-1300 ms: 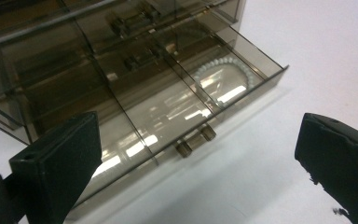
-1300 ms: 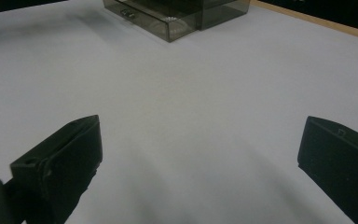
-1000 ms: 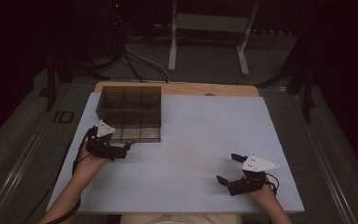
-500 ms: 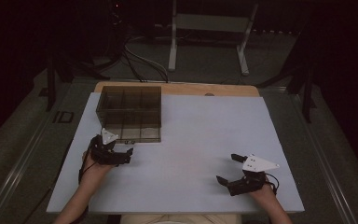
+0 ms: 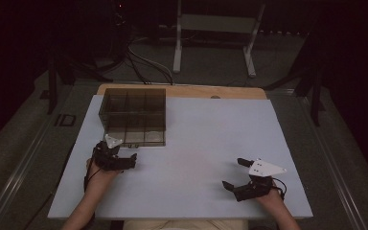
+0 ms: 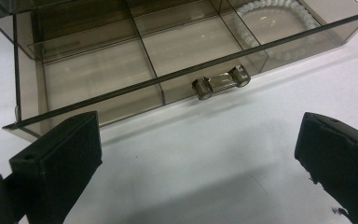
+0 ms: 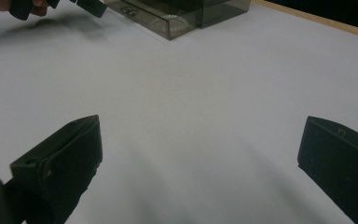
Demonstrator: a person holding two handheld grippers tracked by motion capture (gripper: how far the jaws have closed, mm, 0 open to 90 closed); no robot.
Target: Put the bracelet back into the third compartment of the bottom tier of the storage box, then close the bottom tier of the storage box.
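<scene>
Tabletop (image 5: 206, 143): pale sheet over a wooden board, the wood showing as a strip along the far edge.

Organiser box (image 5: 134, 115): smoked clear plastic, divided into compartments, sitting at the far-left part of the tabletop, close to the far edge and the left edge. Its drawer (image 6: 168, 60) stands pulled out toward the near edge, partitions inside visible through the front wall. A small clear handle (image 6: 221, 82) sits on the drawer front, roughly mid-width in the left gripper view.

Left gripper (image 5: 117, 160): on the left side of the tabletop, just on the near side of the drawer front, not touching it. Jaws spread wide apart, holding nothing; in the left gripper view the handle lies in the gap ahead of them, with bare sheet between.

Right gripper (image 5: 237, 175): near the near-right corner of the tabletop, well apart from the box. Jaws wide apart, nothing between them but bare sheet; grey three-cornered plate on top.

Bead bracelet (image 6: 272, 11): string of pale translucent beads, curled in the drawer compartment at the right end as seen from the left gripper, partly cut off by the frame top.
</scene>
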